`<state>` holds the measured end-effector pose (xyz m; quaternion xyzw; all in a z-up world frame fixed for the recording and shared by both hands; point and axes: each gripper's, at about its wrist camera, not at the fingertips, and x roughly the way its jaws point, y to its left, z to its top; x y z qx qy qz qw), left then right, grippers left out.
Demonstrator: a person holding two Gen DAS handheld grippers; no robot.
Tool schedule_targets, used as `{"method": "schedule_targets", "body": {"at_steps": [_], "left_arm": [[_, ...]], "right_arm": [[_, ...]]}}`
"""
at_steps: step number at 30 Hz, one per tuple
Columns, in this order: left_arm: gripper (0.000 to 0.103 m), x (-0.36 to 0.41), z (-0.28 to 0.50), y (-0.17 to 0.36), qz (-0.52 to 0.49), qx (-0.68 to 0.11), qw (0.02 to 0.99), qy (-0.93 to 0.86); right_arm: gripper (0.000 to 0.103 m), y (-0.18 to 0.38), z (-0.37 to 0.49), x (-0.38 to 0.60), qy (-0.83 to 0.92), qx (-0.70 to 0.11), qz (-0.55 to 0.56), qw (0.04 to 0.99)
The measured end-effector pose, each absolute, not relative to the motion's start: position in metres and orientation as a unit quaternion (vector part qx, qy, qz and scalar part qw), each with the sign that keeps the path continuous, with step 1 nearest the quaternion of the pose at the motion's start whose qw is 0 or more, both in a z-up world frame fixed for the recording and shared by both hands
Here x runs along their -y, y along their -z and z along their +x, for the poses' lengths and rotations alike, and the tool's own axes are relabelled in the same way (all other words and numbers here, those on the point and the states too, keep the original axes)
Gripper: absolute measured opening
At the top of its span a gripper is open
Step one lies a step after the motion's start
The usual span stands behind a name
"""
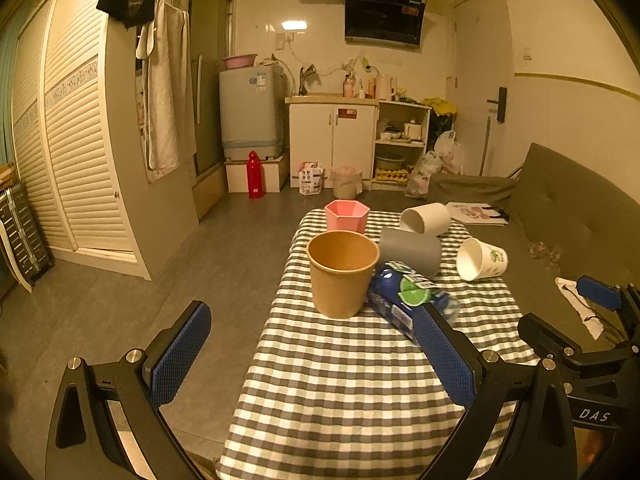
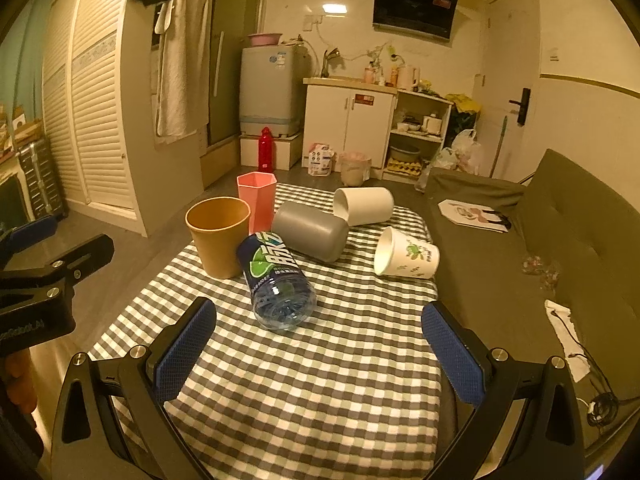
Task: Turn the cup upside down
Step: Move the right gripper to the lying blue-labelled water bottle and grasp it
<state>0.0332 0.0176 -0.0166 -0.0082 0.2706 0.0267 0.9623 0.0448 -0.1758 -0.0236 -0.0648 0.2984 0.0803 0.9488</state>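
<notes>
A brown paper cup stands upright, mouth up, on the checked tablecloth. Behind it a pink hexagonal cup also stands upright. A grey cup, a white cup and a printed white paper cup lie on their sides. My left gripper is open, short of the brown cup. My right gripper is open too, just short of a lying water bottle.
The table's left edge drops to the grey floor. A grey sofa borders the table's right side, with a paper and a white cloth on it. Cabinets and a washing machine stand far behind.
</notes>
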Motion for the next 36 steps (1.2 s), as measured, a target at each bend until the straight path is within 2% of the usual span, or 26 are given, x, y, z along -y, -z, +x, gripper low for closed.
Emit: {"method": "schedule_targets", "body": {"at_steps": [18, 22, 26, 36], "left_arm": [[0.103, -0.060, 0.108, 0.086, -0.025, -0.364, 0.927, -0.085], [0.103, -0.061, 0.115, 0.093, -0.031, -0.375, 0.922, -0.087], [0.103, -0.062, 0.117, 0.094, -0.031, -0.378, 0.921, -0.084], [0.103, -0.052, 0.097, 0.075, -0.027, -0.349, 0.934, -0.072]], "right_arm": [[0.102, 0.110, 0.173, 0.131, -0.142, -0.406, -0.081, 0.899], [0.096, 0.123, 0.185, 0.124, -0.145, -0.424, -0.082, 0.890], [0.076, 0.129, 0.188, 0.123, -0.139, -0.440, -0.091, 0.882], [0.074, 0.094, 0.138, 0.140, -0.087, -0.450, -0.054, 0.887]]}}
